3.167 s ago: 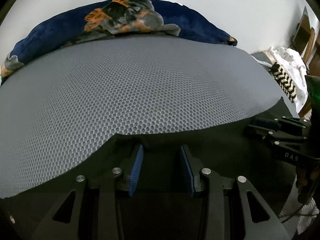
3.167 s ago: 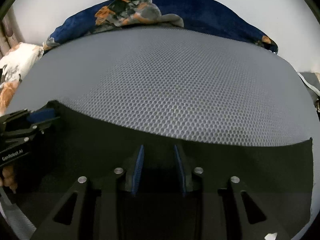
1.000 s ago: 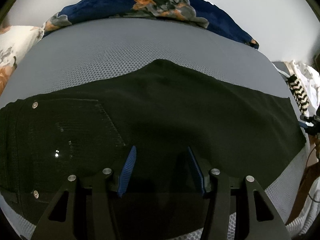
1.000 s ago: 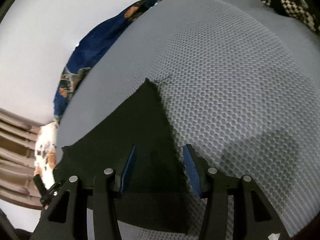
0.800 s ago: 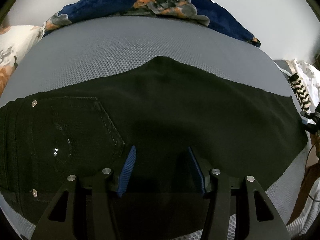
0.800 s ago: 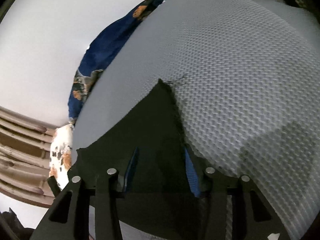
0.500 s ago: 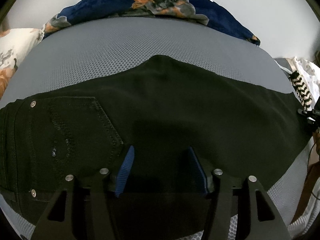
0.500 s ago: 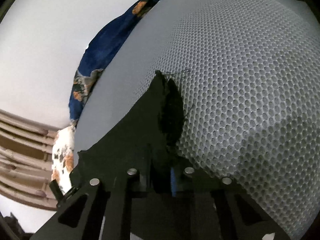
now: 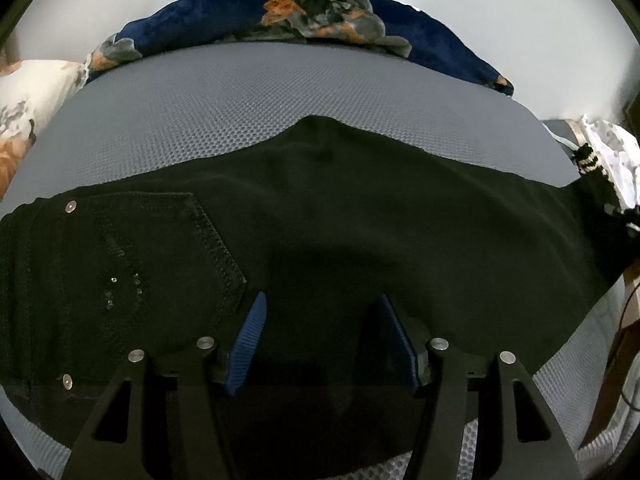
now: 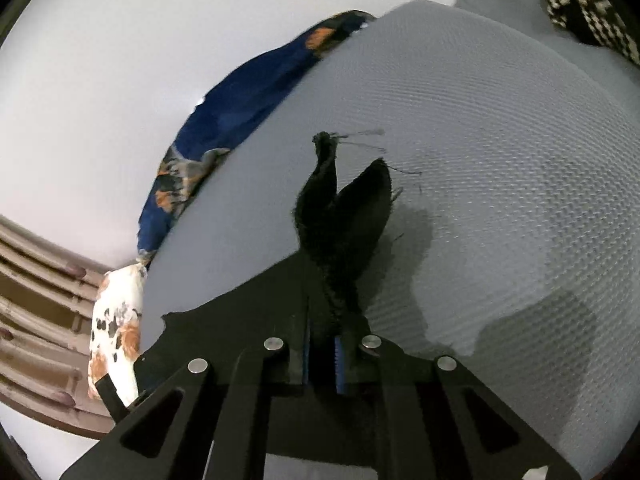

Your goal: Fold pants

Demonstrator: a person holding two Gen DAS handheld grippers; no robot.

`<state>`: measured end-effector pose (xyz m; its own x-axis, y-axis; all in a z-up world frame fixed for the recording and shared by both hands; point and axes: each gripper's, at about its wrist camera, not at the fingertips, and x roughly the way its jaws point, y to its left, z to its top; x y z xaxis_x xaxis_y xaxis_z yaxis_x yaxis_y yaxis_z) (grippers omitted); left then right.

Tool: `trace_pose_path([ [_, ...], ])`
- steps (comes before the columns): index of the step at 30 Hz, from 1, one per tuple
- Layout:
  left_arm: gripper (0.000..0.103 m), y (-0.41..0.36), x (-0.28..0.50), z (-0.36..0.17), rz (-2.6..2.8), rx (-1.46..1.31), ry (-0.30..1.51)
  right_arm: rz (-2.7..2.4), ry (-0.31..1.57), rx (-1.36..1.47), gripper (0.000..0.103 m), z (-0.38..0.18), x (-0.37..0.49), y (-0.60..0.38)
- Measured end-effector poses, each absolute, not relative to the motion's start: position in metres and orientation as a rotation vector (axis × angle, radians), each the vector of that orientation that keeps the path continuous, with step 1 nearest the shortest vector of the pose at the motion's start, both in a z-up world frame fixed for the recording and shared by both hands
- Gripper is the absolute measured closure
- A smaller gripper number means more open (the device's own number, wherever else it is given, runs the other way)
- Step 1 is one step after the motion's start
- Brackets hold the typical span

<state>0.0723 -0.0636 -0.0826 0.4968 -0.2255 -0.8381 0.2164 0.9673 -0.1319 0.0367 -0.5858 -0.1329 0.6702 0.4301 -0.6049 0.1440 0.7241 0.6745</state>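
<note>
The black pants are spread flat across the grey mesh mattress, back pocket up, with a dark blue floral blanket bunched along the far edge. Left claw hangs over the middle of them, jaws apart and gripping nothing. Right claw has just been closing and is pinched tight on the hem corner, which sticks up off the mattress.
</note>
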Motion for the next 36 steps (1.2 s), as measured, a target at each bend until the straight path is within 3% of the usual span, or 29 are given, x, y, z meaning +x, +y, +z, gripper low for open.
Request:
trace_pose_path([
  [21, 0.043, -0.023, 0.043, -0.053, -0.369, -0.089, 0.89, 0.35, 0.924, 0.621, 0.095, -0.101, 0.07, -0.412],
  [36, 0.043, 0.012, 0.037, -0.042, -0.367, -0.165, 0.864, 0.471, 1.099, 0.532, 0.095, -0.152, 0.116, -0.281],
])
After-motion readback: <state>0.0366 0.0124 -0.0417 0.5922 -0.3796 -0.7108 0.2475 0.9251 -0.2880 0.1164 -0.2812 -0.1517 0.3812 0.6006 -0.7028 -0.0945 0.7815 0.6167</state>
